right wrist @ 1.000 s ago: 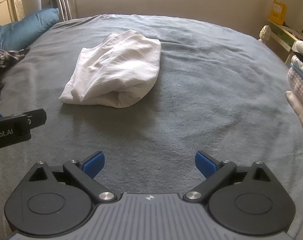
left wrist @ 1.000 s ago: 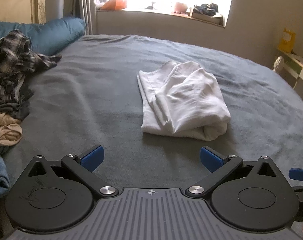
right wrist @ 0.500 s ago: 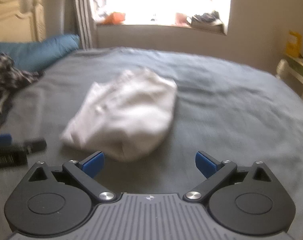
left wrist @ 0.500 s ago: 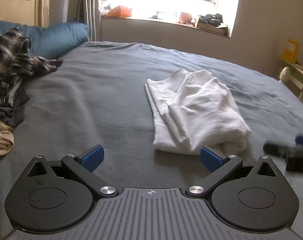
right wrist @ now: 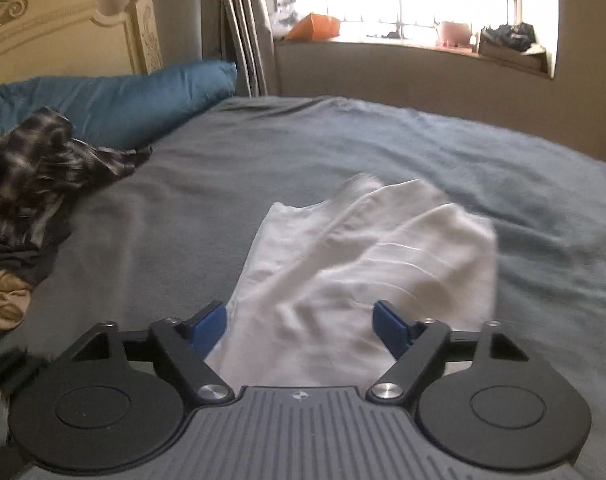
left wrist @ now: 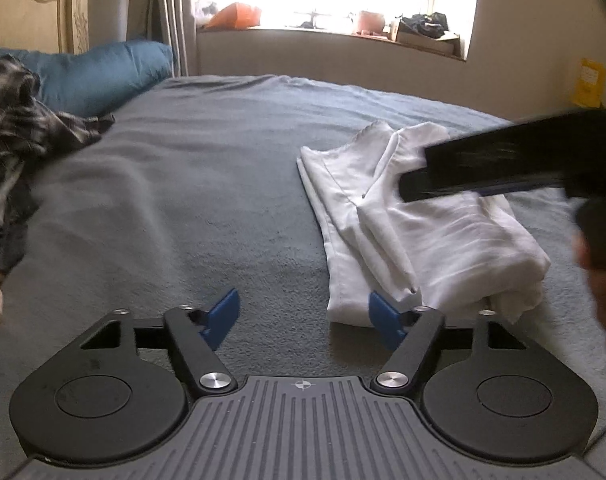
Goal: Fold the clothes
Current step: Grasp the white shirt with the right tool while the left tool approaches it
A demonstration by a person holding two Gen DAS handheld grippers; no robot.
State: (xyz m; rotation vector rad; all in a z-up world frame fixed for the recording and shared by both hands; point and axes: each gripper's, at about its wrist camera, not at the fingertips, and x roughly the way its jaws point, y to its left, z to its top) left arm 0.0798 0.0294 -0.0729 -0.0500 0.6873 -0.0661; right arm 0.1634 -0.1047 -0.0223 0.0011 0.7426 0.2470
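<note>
Both grippers close in on the folded white garment (left wrist: 431, 232) lying on the grey bed (left wrist: 207, 168).

We see the right gripper (right wrist: 299, 324), jaws wide apart, now directly over the garment's near end, having advanced from well short of it a second ago; the left gripper (left wrist: 303, 314), also spread open and empty, has moved up to the garment's left edge.

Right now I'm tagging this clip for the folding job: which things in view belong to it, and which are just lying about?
Part of the job:
- white folded garment
- grey bedspread it lies on
- left gripper, open
- right gripper, open over the garment
- plaid shirt heaped with other unfolded clothes

Just lying about:
- blue pillow
- cream headboard
- orange bag on the windowsill
</note>
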